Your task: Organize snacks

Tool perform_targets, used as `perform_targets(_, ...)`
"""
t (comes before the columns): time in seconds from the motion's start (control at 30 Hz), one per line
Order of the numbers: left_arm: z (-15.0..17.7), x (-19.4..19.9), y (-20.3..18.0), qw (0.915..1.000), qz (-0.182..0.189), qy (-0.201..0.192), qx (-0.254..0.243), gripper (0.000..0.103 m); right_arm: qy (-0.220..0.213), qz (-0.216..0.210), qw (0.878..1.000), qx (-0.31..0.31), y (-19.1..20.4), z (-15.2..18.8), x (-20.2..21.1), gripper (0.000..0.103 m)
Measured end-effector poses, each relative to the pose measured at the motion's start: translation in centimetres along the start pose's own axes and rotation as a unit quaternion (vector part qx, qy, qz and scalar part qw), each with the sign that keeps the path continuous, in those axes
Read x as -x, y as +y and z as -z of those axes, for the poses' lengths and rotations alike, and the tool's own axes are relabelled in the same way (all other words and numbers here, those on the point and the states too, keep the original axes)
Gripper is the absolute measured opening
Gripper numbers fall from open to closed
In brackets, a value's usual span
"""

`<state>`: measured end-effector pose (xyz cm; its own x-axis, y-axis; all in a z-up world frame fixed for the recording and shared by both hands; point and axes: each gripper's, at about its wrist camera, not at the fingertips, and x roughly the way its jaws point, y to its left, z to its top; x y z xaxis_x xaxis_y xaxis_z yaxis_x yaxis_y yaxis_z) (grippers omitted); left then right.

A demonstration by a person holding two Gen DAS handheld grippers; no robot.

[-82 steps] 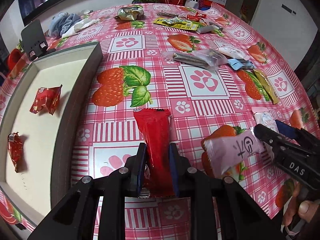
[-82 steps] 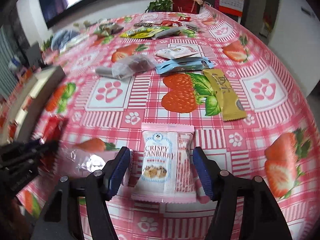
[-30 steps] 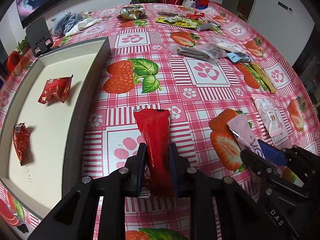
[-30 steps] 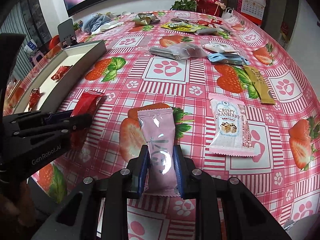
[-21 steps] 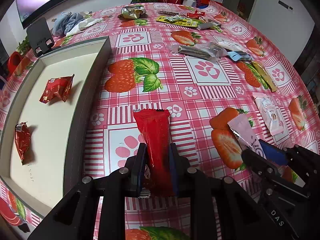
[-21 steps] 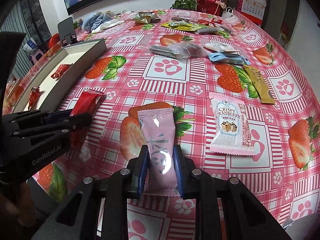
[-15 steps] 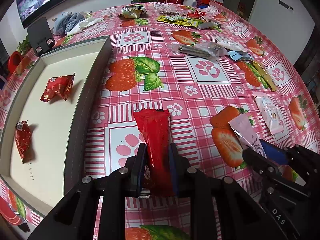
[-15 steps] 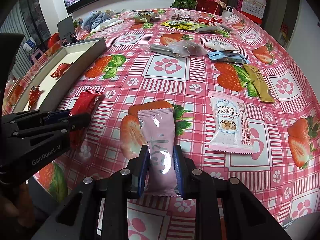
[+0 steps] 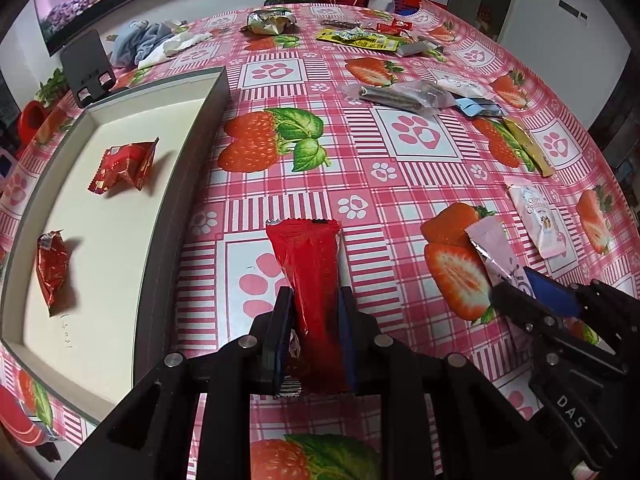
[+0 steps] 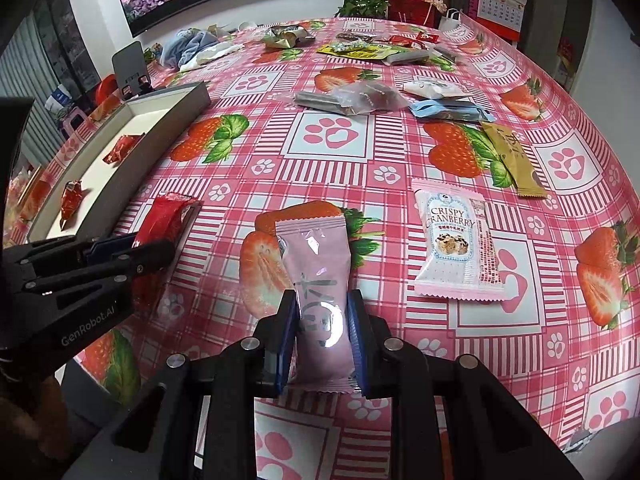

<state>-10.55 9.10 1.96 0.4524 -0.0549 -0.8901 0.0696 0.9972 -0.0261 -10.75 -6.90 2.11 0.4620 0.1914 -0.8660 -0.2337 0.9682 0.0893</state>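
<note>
My left gripper (image 9: 314, 300) is shut on a long red snack packet (image 9: 310, 272), held above the strawberry tablecloth just right of the grey tray (image 9: 192, 184). Two small red packets (image 9: 124, 164) (image 9: 51, 268) lie in that tray. My right gripper (image 10: 322, 302) is shut on a pink snack packet (image 10: 316, 264), also lifted over the table. In the right wrist view the left gripper (image 10: 132, 254) and its red snack packet (image 10: 166, 220) show at the left. In the left wrist view the right gripper (image 9: 516, 284) with the pink snack packet (image 9: 494, 252) shows at the right.
A white Crispy Cranberry packet (image 10: 456, 248) lies to the right of the pink one. A gold packet (image 10: 512, 158), a blue packet (image 10: 448, 110) and clear bags (image 10: 352, 100) lie further back. More snacks, a cloth (image 10: 192, 50) and a phone stand (image 10: 130, 68) fill the far side.
Earlier my right gripper stood open around the Crispy Cranberry packet; it now holds the pink packet. Over the last second neither gripper has moved.
</note>
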Motion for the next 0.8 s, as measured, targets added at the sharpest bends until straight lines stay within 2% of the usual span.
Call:
perform_targets(0.43,0.41,0.38,0.69,1.0,-0.006,0.001,0.007,0.024,-0.008,-0.004,1.0,-0.007,-0.14,-0.05,0.32,0.026)
perform_targets(0.8,0.44,0.61,0.22,0.9999,-0.008,-0.001,-0.006,0.024,-0.013,-0.004,1.0,-0.015,-0.6,-0.14,0.53,0.026)
